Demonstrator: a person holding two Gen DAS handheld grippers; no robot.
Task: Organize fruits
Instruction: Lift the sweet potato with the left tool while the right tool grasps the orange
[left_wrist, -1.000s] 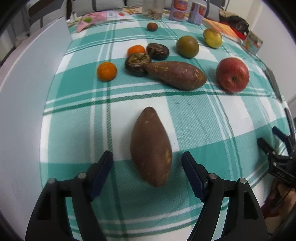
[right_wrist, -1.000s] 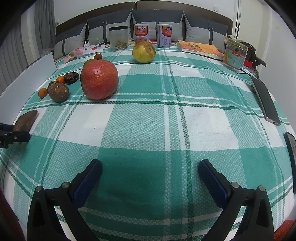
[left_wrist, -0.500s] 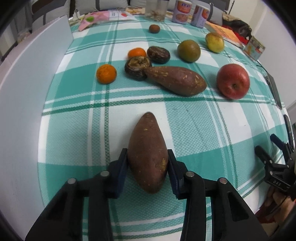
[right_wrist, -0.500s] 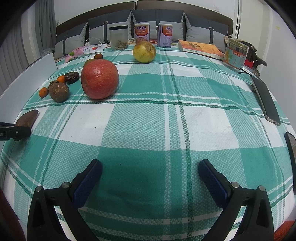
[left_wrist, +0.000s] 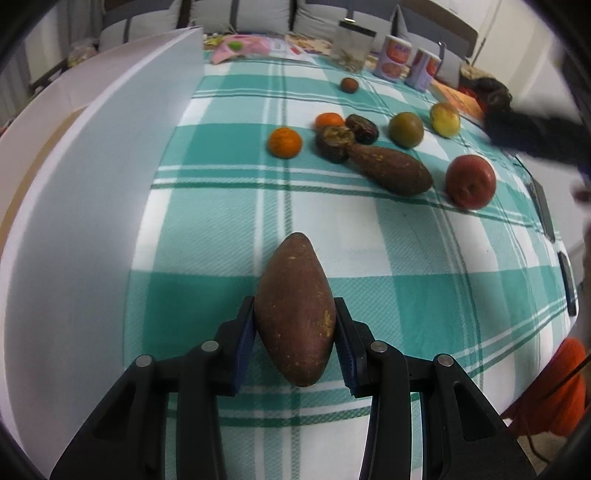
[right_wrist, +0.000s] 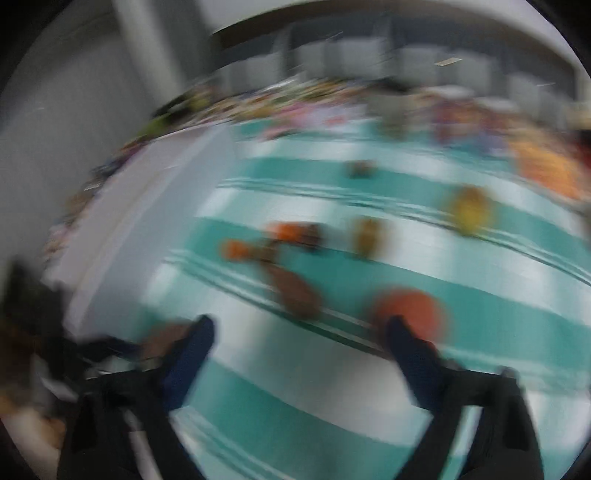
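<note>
Covering the surface: one green-checked cloth (left_wrist: 406, 295). Sweet potatoes, two: one (left_wrist: 295, 314) pinched by left gripper (left_wrist: 295, 343) fingers, one (left_wrist: 391, 170) beside one red apple (left_wrist: 470, 181). Tangerines, two (left_wrist: 284, 142). Right gripper (right_wrist: 299, 343) (blurred): fingers spread.

- My right wrist view is smeared all over; the fruits show only as colored blobs, so I can't name them.
- My right gripper (right_wrist: 299, 343) is blurred, its fingers cut off at 6 o'clock.
- In my left view, a dark blurred shape (left_wrist: 535, 134) at 2 o'clock is unidentifiable.
</note>
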